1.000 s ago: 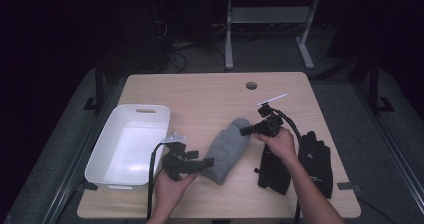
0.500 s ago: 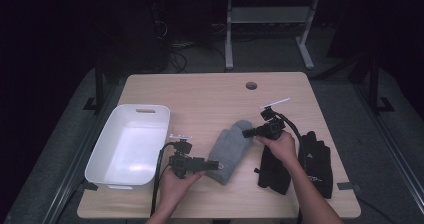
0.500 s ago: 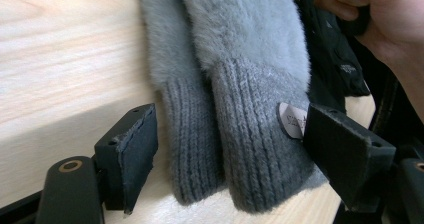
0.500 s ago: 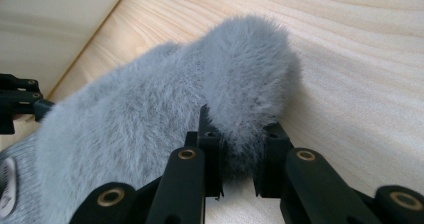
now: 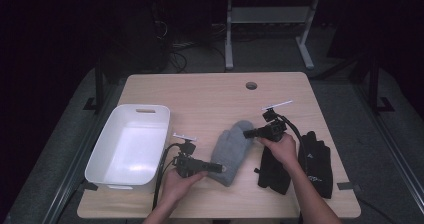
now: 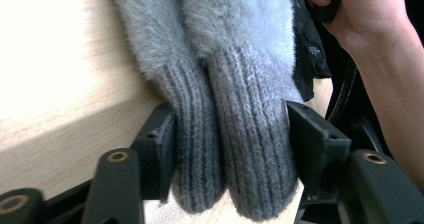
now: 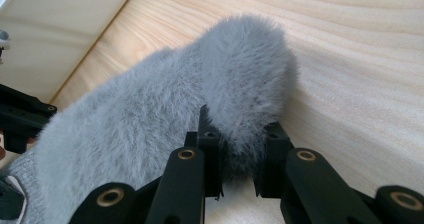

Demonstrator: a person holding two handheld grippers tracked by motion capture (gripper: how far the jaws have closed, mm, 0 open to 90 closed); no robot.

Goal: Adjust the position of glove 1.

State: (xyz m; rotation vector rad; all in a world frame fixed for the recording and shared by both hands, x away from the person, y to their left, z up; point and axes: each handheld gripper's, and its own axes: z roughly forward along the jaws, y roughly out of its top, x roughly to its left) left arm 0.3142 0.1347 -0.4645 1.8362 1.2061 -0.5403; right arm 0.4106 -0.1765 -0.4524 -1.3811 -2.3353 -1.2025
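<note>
A pair of fuzzy grey mittens lies one on the other at mid-table, ribbed cuffs toward the front. My left gripper reaches in from the left at the cuff end. Its jaws have just been closing, and in the left gripper view the left gripper has a pad against each side of the two cuffs. My right gripper is shut on the fluffy tip of the mittens. In the right gripper view the right gripper pinches the fur between its narrow jaws.
A white plastic tub stands at the left, close to my left hand. Black gloves lie at the right under my right forearm. A cable hole sits near the table's far edge. The table's far half is bare wood.
My left gripper has sunk and slid right onto the mittens' cuff end, and its jaws have narrowed around the cuffs. The right gripper has kept still on the tip.
</note>
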